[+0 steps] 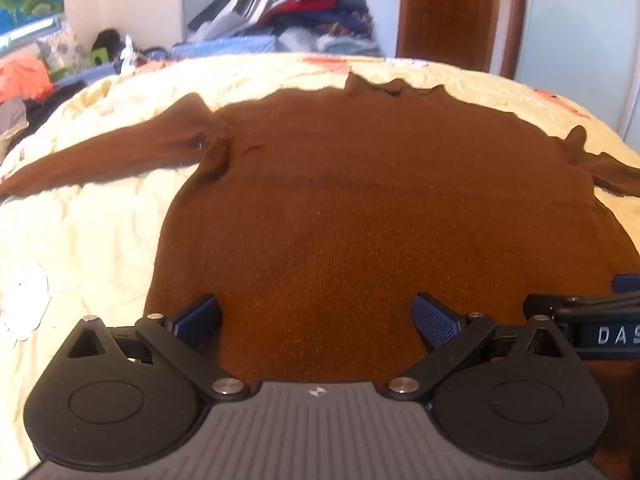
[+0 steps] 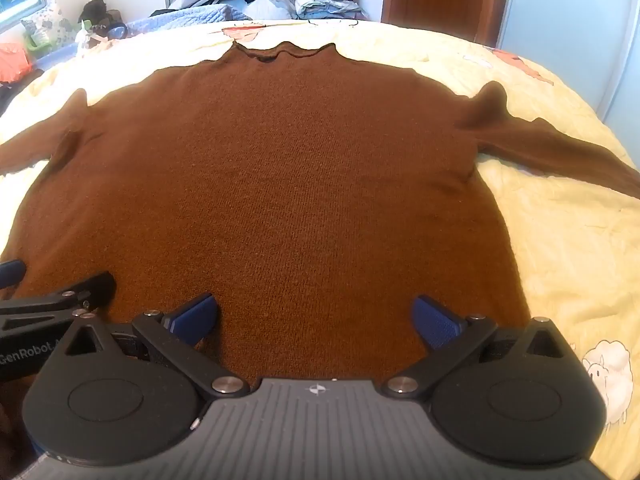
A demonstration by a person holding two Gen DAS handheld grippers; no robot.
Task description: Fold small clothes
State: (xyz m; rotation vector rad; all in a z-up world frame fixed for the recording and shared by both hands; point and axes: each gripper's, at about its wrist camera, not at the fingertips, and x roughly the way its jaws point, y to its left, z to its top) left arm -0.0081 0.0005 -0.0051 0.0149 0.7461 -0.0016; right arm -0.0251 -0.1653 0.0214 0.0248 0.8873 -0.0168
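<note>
Brown sweater [image 2: 288, 184] lies flat on the bed [image 2: 560, 240], collar at 12 o'clock, hem at 6, sleeves thrown out to 9 and 3. Spread like that prob. so the folds come out square. Left tool [image 1: 316, 320] and right tool [image 2: 314, 320] hover side by side over the hem, both w/ jaws wide apart, nothing between the pads. Folding not begun yet, I'd say. Clothes pile [image 1: 296, 4] sits beyond the bed at 12.
</note>
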